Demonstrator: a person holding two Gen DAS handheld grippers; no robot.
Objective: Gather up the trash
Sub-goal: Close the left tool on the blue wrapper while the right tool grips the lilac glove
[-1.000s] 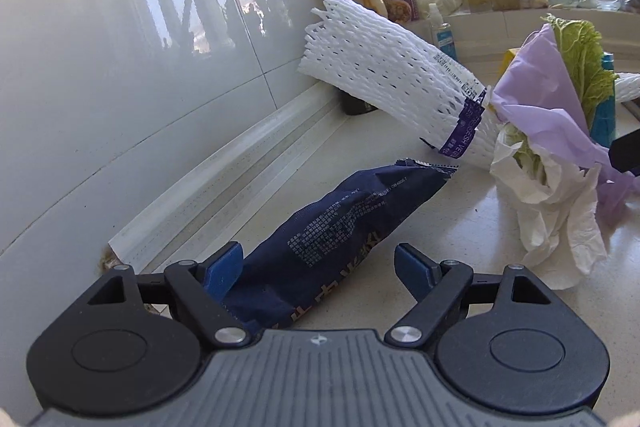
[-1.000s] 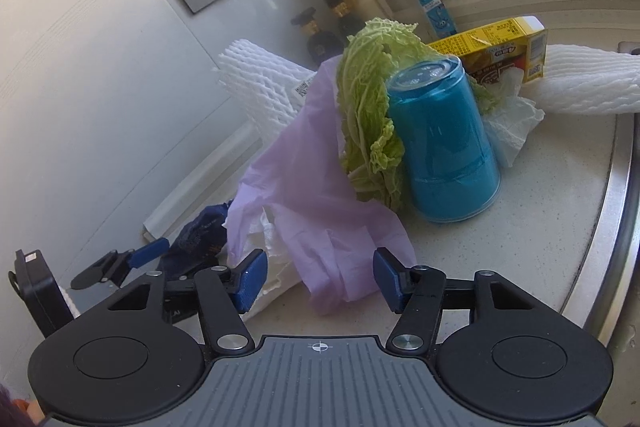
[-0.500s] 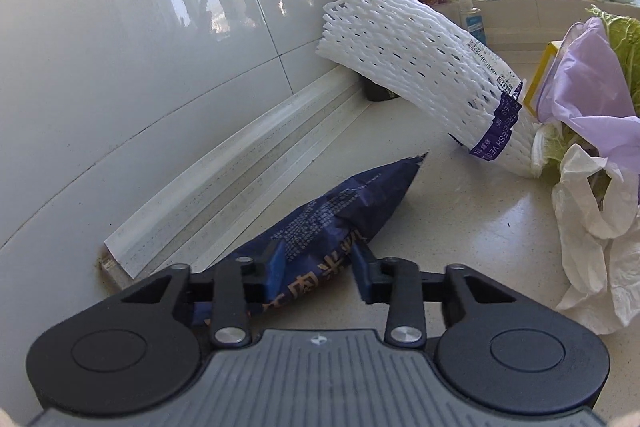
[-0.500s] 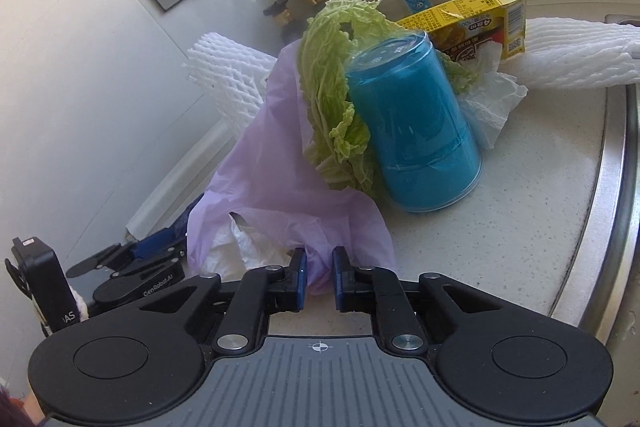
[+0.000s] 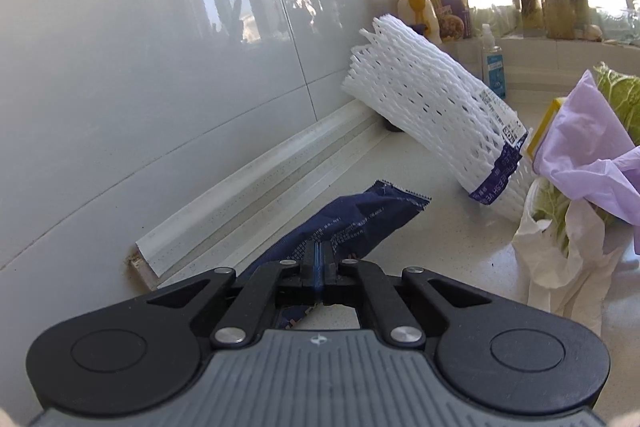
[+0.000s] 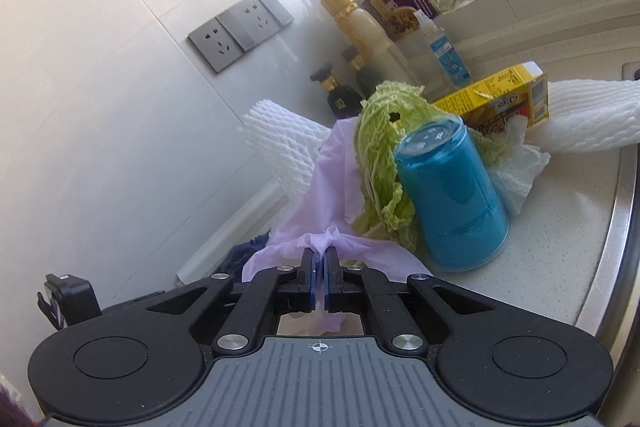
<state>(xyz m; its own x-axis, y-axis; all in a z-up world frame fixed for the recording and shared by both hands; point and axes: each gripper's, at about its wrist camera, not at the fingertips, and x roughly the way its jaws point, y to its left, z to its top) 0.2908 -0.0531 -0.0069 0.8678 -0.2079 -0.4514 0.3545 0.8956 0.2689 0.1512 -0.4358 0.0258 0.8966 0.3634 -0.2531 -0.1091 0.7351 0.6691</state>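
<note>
Now each gripper pinches trash to lift it off the tabletop [image 5: 440,247]: left gripper [image 5: 319,261] the dark blue wrapper [image 5: 352,219], right gripper [image 6: 319,273] the lilac bag [image 6: 332,187].

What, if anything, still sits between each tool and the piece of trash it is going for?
Nothing visible. The left tool is shut on the dark blue wrapper, and the right tool is shut on the lilac plastic bag.

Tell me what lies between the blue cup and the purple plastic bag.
In the right wrist view, a green cabbage leaf lies between the upturned blue cup and the purple plastic bag, draped against both.
</note>
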